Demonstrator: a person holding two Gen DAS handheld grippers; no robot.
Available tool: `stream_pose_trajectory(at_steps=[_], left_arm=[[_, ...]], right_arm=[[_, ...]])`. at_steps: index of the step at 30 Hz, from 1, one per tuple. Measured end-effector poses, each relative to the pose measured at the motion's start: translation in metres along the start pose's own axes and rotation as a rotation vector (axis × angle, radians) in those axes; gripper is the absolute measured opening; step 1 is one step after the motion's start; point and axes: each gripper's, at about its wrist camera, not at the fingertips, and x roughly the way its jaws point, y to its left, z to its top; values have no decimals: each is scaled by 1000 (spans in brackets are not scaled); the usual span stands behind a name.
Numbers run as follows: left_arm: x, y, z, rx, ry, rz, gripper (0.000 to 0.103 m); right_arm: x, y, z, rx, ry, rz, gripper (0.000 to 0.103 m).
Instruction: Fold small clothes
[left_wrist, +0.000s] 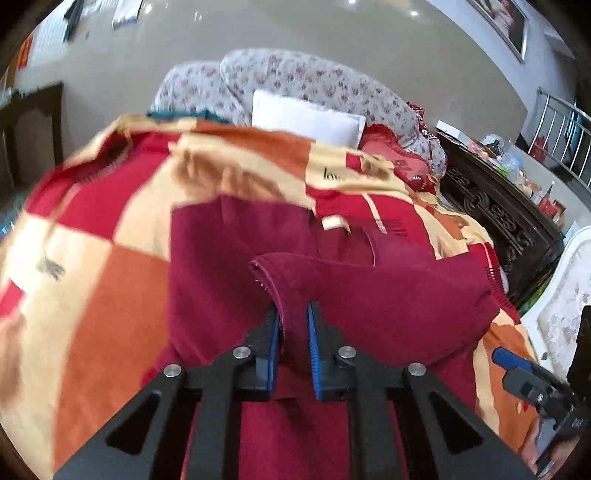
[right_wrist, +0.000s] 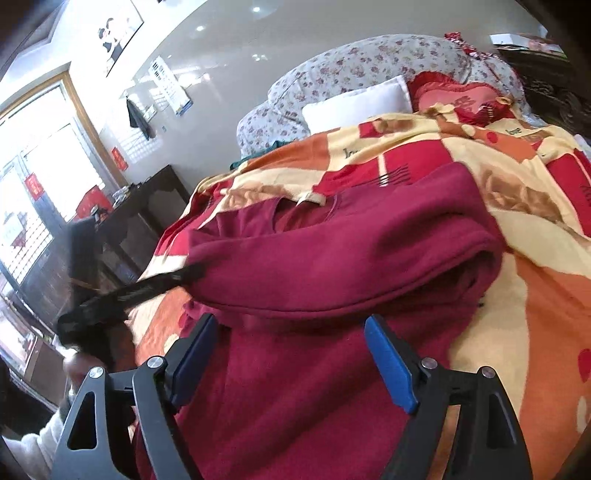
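A dark red fleece garment (left_wrist: 388, 302) lies on the checked blanket (left_wrist: 92, 266), with one part folded back over the rest. My left gripper (left_wrist: 293, 314) is shut on a raised fold of the garment, held between its blue pads. In the right wrist view the garment (right_wrist: 351, 258) shows as a thick folded roll across the middle. My right gripper (right_wrist: 291, 328) is open just in front of that roll, with cloth under its fingers and nothing held. The left gripper (right_wrist: 147, 288) reaches into the garment's left edge there. The right gripper (left_wrist: 532, 384) shows at the lower right in the left wrist view.
The red, orange and cream blanket (right_wrist: 535, 258) covers a bed. A white pillow (left_wrist: 306, 118), a floral quilt (left_wrist: 314, 81) and a red cushion (right_wrist: 454, 99) lie at the head. A dark carved cabinet (left_wrist: 495, 218) stands to the right, a dark table (right_wrist: 147, 206) to the left.
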Motion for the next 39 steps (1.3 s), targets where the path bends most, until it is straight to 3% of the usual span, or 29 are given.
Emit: stream_pose_trajectory(at_steps=[6, 7, 8, 10, 11, 13, 15, 17, 19, 23, 27, 31, 33, 36, 39], left_arm=[[-10, 37, 20, -40, -18, 72, 14], [-6, 43, 19, -51, -5, 89, 14], [0, 51, 17, -64, 13, 105, 14], [18, 64, 8, -94, 68, 121, 14], [23, 68, 4, -98, 84, 127, 14], [34, 73, -5, -102, 102, 148, 13], [39, 75, -10, -104, 104, 158, 13], [41, 79, -12, -112, 106, 152, 13], [41, 80, -11, -116, 105, 147, 13], [42, 80, -12, -113, 102, 152, 13], [41, 76, -12, -108, 99, 163, 13], [43, 76, -13, -103, 104, 175, 13], [48, 74, -13, -101, 110, 189, 13], [53, 72, -15, -87, 114, 215, 17], [56, 66, -15, -56, 115, 254, 20]], right_arm=[[-20, -6, 20, -7, -99, -88, 86], [-19, -6, 25, -17, -105, -126, 79], [-16, -6, 29, -31, -101, -167, 61], [-2, -8, 39, -64, -76, -251, 43], [5, -10, 41, -70, -62, -257, 39], [19, -18, 41, -78, -26, -289, 39], [38, -35, 34, -63, 68, -344, 38], [41, -57, 24, 17, 111, -295, 34], [29, -69, 17, 83, 123, -237, 34], [7, -69, 9, 76, 136, -262, 36], [-12, -64, 10, 87, 70, -235, 38], [-3, -43, 24, -6, 15, -277, 39], [14, -41, 28, -35, 58, -290, 39], [47, -56, 26, -42, 170, -395, 39], [41, -61, 28, -32, 162, -444, 39]])
